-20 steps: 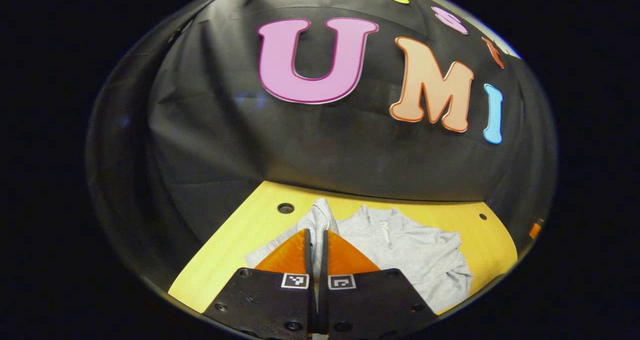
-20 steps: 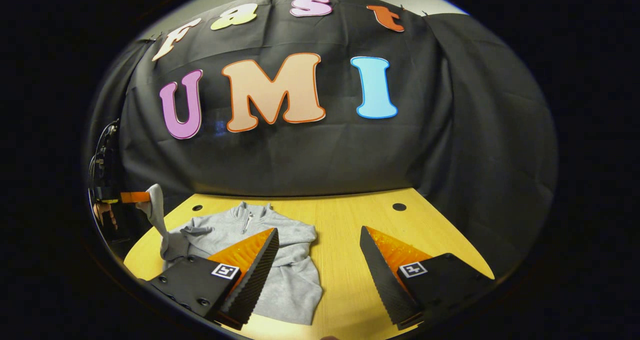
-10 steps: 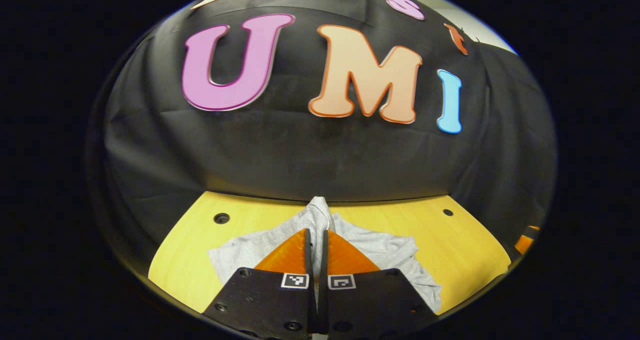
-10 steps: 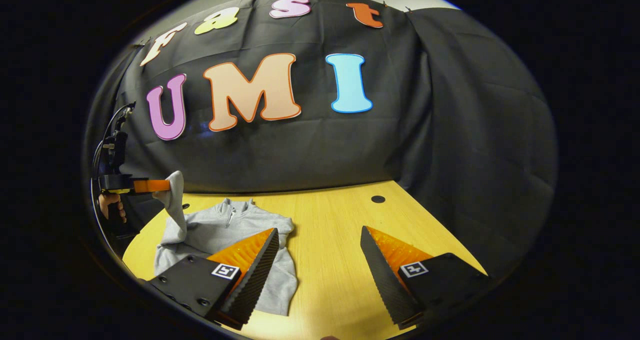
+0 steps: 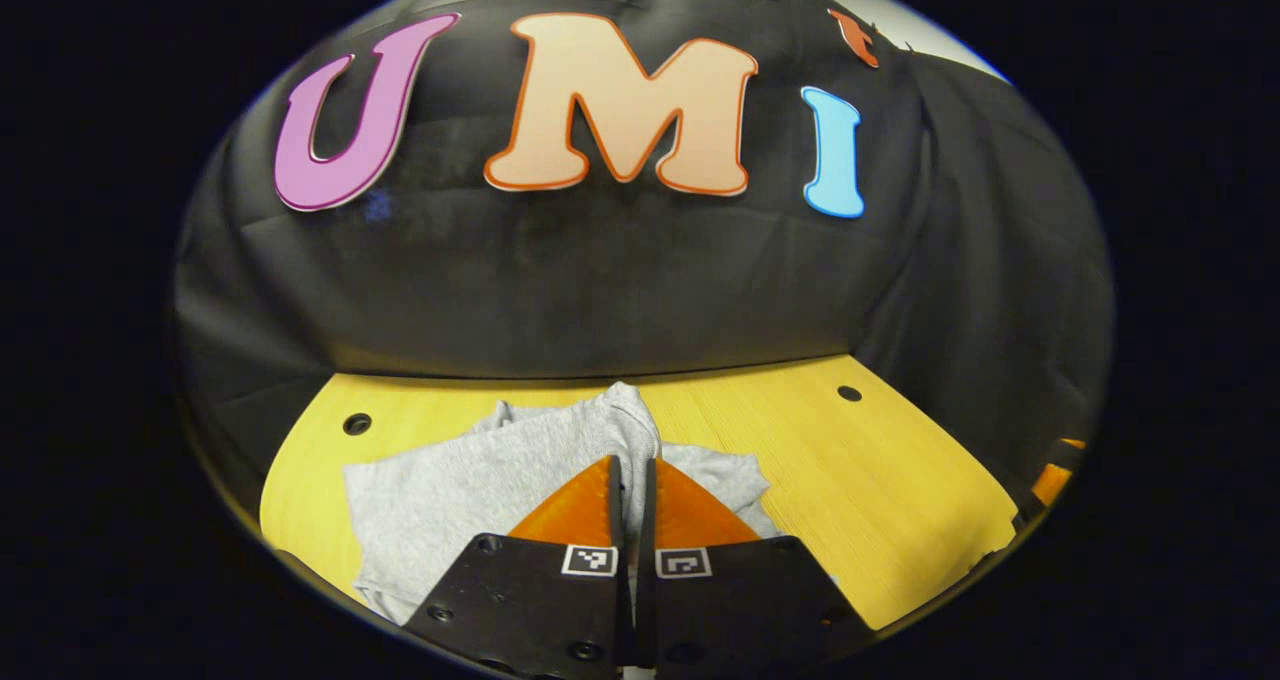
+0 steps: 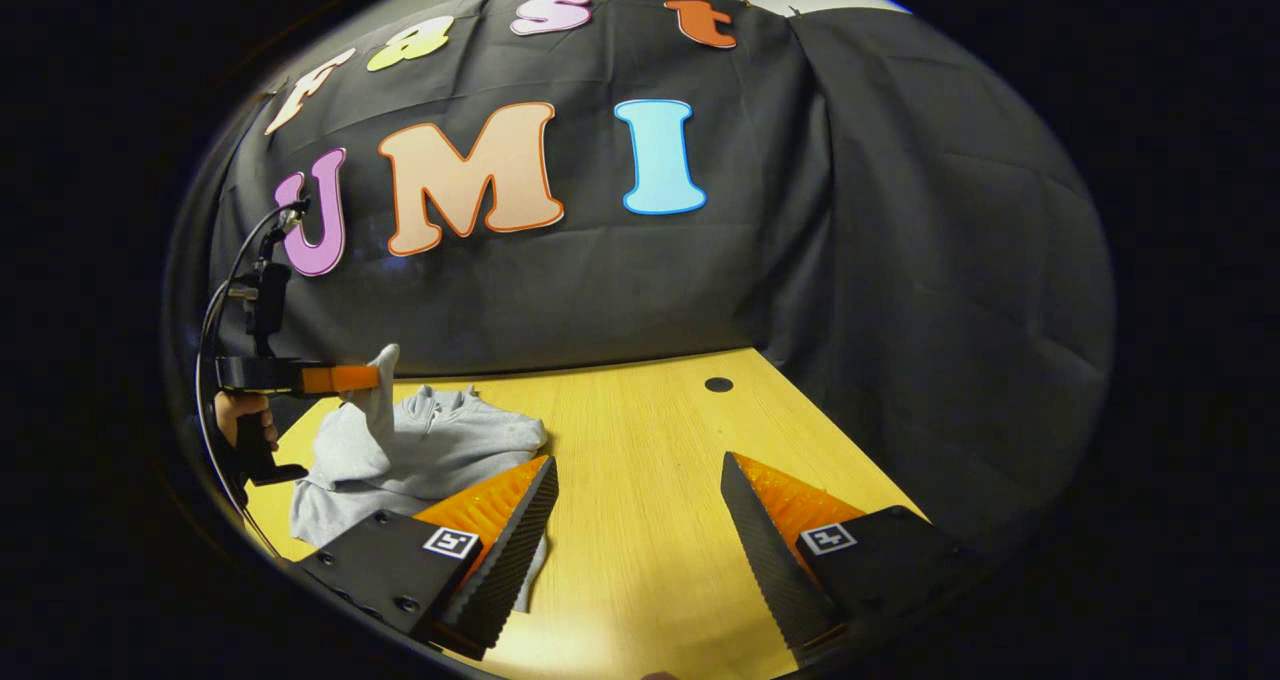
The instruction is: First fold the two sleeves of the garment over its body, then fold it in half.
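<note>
A light grey, soft knit garment with a short zip collar (image 6: 420, 445) lies on the left part of the yellow wooden worktop (image 6: 640, 520), in front of the black cloth wall. In the left gripper view the left tool (image 5: 633, 465) has its two fingers drawn almost together with a fold of grey sleeve (image 5: 625, 425) pinched between them; the sleeve rises to a rounded peak just beyond the fingertips, and the rest of the garment spreads flat below and to the left of them. In the right gripper view the same tool appears at the far left, held level above the worktop by a hand (image 6: 240, 415) on its grip, with the sleeve cuff hanging from its tip over the body of the garment. The right tool (image 6: 640, 520) stands with its fingers wide apart and nothing between them, over bare worktop just right of the garment; its left finger overlaps the garment's lower edge in view. Two round dark holes (image 5: 356, 424) sit near the worktop's far edge.
</note>
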Tool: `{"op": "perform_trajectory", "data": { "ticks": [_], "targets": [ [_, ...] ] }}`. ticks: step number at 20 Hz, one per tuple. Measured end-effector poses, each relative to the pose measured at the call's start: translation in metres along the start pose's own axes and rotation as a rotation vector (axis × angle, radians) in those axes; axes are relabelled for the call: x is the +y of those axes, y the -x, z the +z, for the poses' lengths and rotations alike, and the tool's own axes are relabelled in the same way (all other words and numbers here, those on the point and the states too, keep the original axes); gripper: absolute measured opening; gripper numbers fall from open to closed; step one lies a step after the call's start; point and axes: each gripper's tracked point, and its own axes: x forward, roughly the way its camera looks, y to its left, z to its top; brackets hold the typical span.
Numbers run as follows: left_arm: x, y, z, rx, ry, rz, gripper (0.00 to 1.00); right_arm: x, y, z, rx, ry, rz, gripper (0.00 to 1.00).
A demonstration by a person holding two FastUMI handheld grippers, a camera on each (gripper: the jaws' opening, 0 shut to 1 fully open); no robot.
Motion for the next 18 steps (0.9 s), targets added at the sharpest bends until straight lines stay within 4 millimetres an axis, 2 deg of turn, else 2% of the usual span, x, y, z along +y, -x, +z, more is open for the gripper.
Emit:
{"op": "perform_trajectory", "data": {
  "ticks": [1, 6, 7, 8, 12, 16, 17, 18],
  "targets": [
    [-0.005, -0.006, -0.008, 0.019, -0.004, 0.0, 0.02, -0.004, 0.0, -0.001, 0.001, 0.001, -0.002, 1.0],
    [-0.028, -0.029, -0.049, 0.093, -0.023, -0.013, 0.0, -0.025, 0.007, -0.01, 0.013, 0.002, -0.019, 1.0],
    [-0.029, -0.036, -0.059, 0.107, -0.032, -0.014, 0.02, -0.029, 0.008, -0.012, 0.017, 0.003, -0.023, 1.0],
    [-0.032, -0.04, -0.067, 0.121, -0.04, -0.017, 0.0, -0.033, 0.008, -0.015, 0.021, 0.004, -0.026, 1.0],
    [-0.041, -0.053, -0.097, 0.18, -0.079, -0.01, 0.01, -0.043, 0.011, -0.021, 0.039, -0.001, -0.031, 1.0],
    [-0.049, -0.058, -0.113, 0.218, -0.097, -0.014, 0.07, -0.049, 0.012, -0.025, 0.044, -0.008, -0.035, 1.0],
    [-0.052, -0.059, -0.114, 0.217, -0.097, -0.021, 0.14, -0.049, 0.012, -0.025, 0.042, -0.009, -0.034, 1.0],
    [-0.055, -0.058, -0.111, 0.212, -0.096, -0.027, 0.16, -0.049, 0.012, -0.026, 0.045, -0.01, -0.031, 1.0]
  ]
}}
